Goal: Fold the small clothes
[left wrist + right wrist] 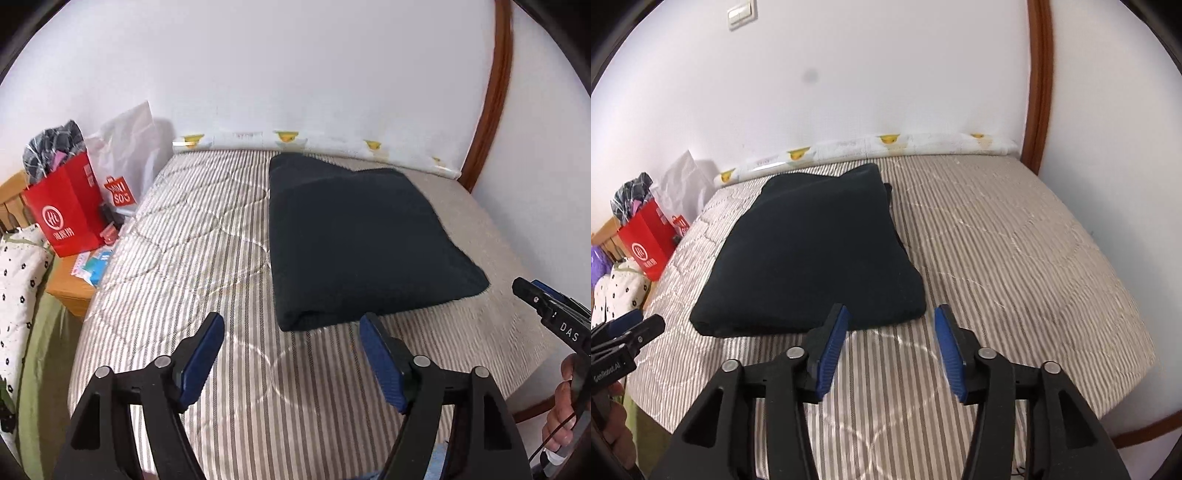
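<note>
1 folded dark garment point(362, 236) on striped mattress point(207, 236) by white wall point(295, 66); both jaws apart, empty.

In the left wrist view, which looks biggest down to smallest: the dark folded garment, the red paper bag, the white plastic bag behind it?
1. Dark folded garment, clearly largest.
2. and 3. Red paper bag and white plastic bag: they look about alike. The white one is partly hidden and farther off, so I won't rank them.
</note>
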### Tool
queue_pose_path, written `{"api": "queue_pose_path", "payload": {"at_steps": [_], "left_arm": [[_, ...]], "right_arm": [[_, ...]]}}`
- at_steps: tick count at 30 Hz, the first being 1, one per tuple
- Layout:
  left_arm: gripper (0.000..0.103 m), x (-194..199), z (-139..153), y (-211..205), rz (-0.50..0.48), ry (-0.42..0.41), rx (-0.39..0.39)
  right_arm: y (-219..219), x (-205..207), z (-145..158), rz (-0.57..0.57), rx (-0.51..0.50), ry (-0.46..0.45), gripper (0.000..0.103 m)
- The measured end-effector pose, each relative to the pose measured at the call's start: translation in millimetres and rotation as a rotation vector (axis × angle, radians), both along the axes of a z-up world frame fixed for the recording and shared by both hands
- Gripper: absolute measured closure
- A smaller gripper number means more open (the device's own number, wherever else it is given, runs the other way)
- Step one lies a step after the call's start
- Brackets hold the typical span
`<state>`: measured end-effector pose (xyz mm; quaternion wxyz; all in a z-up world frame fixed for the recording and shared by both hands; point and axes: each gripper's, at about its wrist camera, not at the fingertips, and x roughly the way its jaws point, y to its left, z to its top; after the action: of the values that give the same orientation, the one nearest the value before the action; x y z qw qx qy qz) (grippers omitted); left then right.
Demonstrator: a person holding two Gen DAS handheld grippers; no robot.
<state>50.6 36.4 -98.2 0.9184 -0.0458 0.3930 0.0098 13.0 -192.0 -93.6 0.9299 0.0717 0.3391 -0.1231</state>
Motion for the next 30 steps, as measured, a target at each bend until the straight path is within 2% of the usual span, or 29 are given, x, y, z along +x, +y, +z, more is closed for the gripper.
{"api": "queue_pose_path", "payload": {"at_steps": [3,4,6,7,8,11,20,30], "left_arm": [[0.025,-21,13,-6,-0.009,-0.031,0.004],[0.025,-26,17,-7,-0.007,-0.042,0.009],[0.020,-36,23,-9,0.000,-0.062,0.023],[0.020,-40,26,-11,0.004,-0.071,0.028],[0.019,-45,30,-12,0.009,-0.084,0.034],[0.018,-54,40,-14,0.017,-0.103,0.035],[0.013,-84,59,-30,0.011,-0.161,0.080],[0.012,-88,61,-38,0.008,-0.163,0.079]], "right_arm": [[5,-19,7,-0.007,0.004,-0.009,0.053],[6,-25,9,-0.005,0.005,-0.013,0.049],[11,-37,14,-0.009,-0.009,-0.020,0.035],[14,-44,18,-0.015,-0.031,-0.029,0.024],[16,-50,20,-0.022,-0.051,-0.040,0.020],[22,-65,26,-0.037,-0.088,-0.054,0.017],[21,-94,35,-0.060,-0.092,-0.072,0.003],[23,-113,48,-0.063,-0.106,-0.113,0.000]]}}
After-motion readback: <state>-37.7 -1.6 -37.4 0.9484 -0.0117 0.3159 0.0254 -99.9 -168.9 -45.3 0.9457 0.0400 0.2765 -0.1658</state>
